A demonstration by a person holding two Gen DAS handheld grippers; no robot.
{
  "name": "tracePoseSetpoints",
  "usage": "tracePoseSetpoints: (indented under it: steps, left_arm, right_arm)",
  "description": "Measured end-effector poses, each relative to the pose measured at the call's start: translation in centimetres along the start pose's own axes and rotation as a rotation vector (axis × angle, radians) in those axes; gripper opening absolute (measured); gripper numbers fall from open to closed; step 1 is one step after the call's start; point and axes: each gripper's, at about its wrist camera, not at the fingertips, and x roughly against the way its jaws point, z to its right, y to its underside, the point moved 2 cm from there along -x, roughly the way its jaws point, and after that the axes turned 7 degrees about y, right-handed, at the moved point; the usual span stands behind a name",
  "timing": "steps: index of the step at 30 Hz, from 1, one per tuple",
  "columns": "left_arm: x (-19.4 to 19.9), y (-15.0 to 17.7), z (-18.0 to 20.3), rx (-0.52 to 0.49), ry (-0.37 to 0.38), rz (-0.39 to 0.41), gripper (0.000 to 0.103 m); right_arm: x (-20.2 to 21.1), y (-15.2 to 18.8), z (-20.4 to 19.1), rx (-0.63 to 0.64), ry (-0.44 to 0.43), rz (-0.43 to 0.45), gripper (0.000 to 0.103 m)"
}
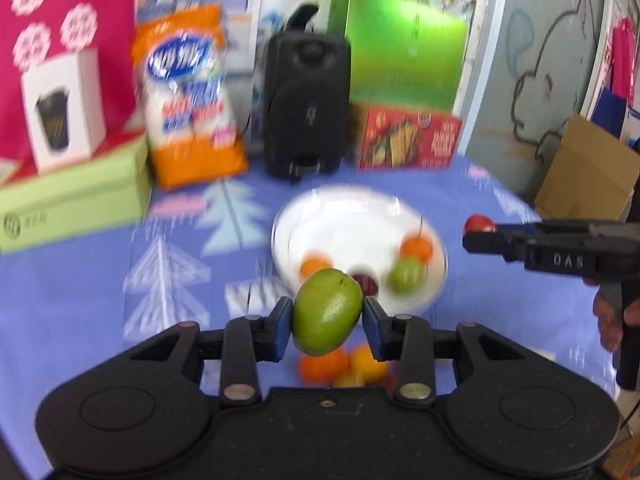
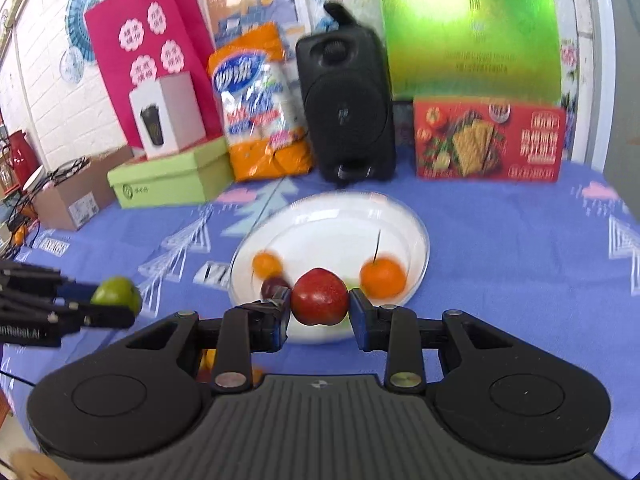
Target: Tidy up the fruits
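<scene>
My left gripper point(image 1: 326, 320) is shut on a green mango point(image 1: 326, 312) and holds it in the air just short of the white plate point(image 1: 344, 216). My right gripper point(image 2: 319, 306) is shut on a red apple point(image 2: 319, 296) above the plate's point(image 2: 320, 216) near rim. The plate holds two orange fruits point(image 2: 382, 278) point(image 2: 267, 265), a dark red fruit point(image 2: 272, 286) and a green fruit point(image 1: 406, 275). Each gripper shows in the other's view, the left point(image 2: 114, 300) with the mango, the right point(image 1: 478, 228) with the apple. Loose orange and yellow fruits point(image 1: 340, 364) lie on the cloth under my left gripper.
A black speaker point(image 2: 346, 104), an orange bag point(image 2: 262, 104), a red food box point(image 2: 488, 140) and a green box point(image 2: 172, 178) with a white carton point(image 2: 168, 116) stand behind the plate on the blue tablecloth point(image 2: 520, 240). A cardboard box point(image 1: 588, 172) stands at the right edge.
</scene>
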Motion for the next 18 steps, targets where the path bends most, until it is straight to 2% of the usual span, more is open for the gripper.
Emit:
tracePoseSetpoints:
  steps: [4, 8, 12, 18]
  left_arm:
    - [-2.2, -4.0, -0.1, -0.013, -0.006, 0.035, 0.103]
    - [-5.1, -6.3, -0.7, -0.005, -0.015, 0.035, 0.103]
    - [-8.6, -6.9, -2.0, 0.019, -0.022, -0.010, 0.103]
    - [-12.9, -6.0, -3.6, 0.043, -0.019, -0.080, 0.103]
  right_arm:
    - [-0.9, -3.3, 1.1, 0.002, 0.013, 0.051, 0.056]
    - [-3.0, -5.6, 2.1, -0.014, 0.017, 0.056, 0.056]
    - [-6.0, -5.9, 2.4, -0.004, 0.028, 0.020, 0.056]
    - [-10.4, -4.9, 2.7, 0.014, 0.038, -0.074, 0.056]
